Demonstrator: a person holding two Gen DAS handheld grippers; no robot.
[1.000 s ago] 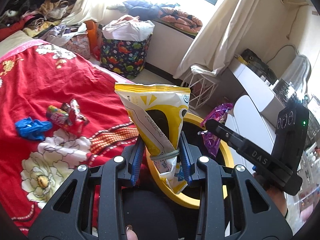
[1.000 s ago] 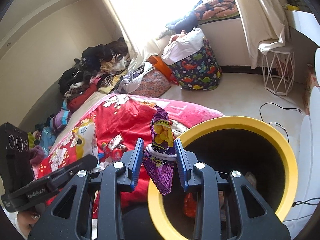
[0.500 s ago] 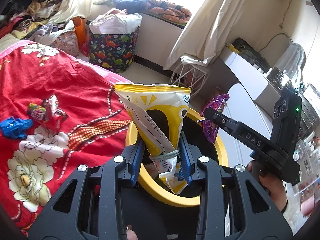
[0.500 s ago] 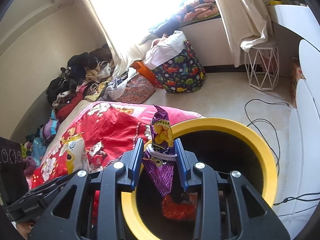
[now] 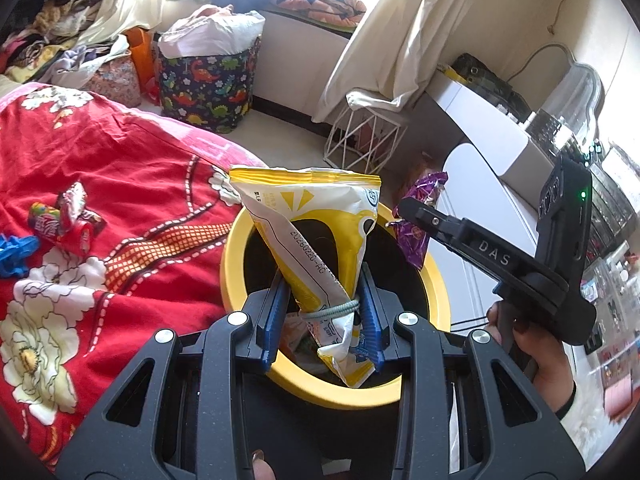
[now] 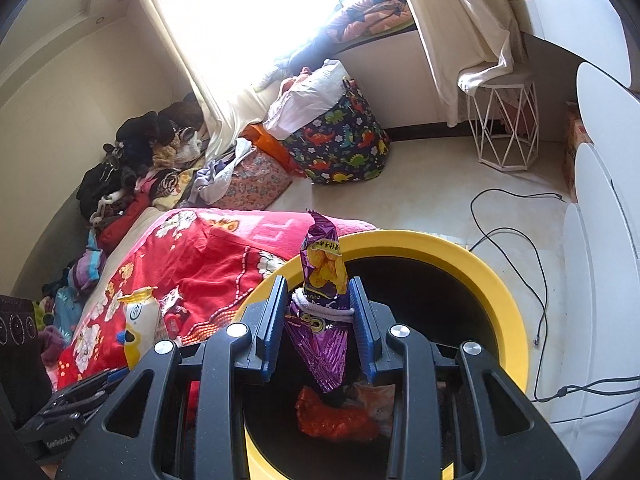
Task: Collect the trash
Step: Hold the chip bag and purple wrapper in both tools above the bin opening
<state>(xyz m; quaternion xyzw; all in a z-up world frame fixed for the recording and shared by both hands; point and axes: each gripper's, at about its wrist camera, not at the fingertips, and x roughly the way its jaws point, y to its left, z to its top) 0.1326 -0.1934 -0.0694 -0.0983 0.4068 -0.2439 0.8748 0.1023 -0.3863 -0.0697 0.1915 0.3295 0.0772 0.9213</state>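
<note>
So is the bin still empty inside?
No: the right wrist view shows a crumpled red-orange wrapper already lying at the bottom of the yellow-rimmed bin.

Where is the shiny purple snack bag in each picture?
Left wrist view: the shiny purple snack bag is right of centre, pinched at the tip of the right tool, over the far rim of the bin.
Right wrist view: it stands at the centre, clamped between the blue pads.
Shared landmark: the black bin with the yellow rim, under the bag in both.
</note>
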